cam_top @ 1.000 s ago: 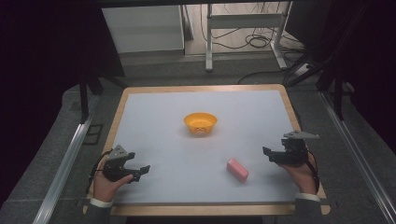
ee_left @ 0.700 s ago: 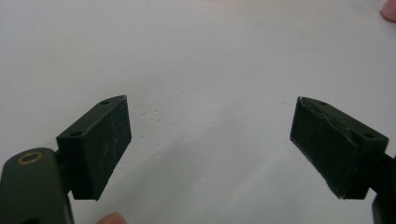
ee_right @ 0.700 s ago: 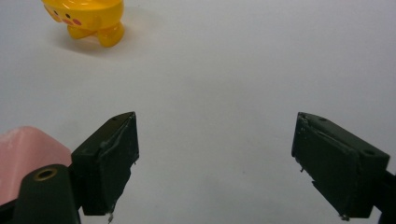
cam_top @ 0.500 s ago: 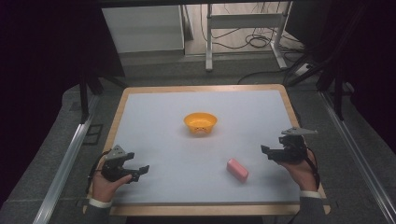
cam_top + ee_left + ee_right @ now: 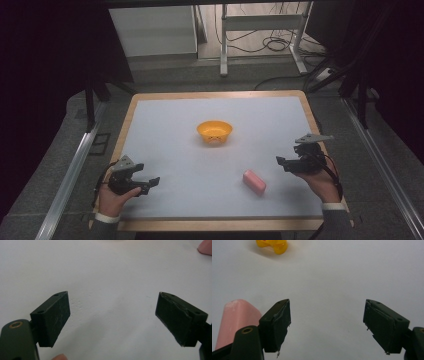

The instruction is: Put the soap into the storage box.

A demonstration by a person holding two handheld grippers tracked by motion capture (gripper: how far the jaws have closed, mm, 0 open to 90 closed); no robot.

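A pink block [image 5: 254,181] lies on the white table top [image 5: 165,125], right of the middle and near the front. Behind it, at the centre, stands an orange bowl [image 5: 214,132]. My right gripper [image 5: 281,161] hovers just right of the block, pointing left. Its jaws have just been closing but still stand open, with nothing between them. In the right gripper view [image 5: 327,305] the pink block [image 5: 235,320] lies beside the left jaw and the bowl [image 5: 273,245] is far off. My left gripper [image 5: 151,182] rests at the front left, open and empty [image 5: 112,300].
The table has a wooden rim [image 5: 215,94]. Metal rails run along both sides, one at the left [image 5: 70,175]. Table legs and cables [image 5: 270,45] stand on the floor beyond the far edge.
My right gripper has lifted a little and edged left toward the pink block. The left gripper, the block and the bowl have not moved.
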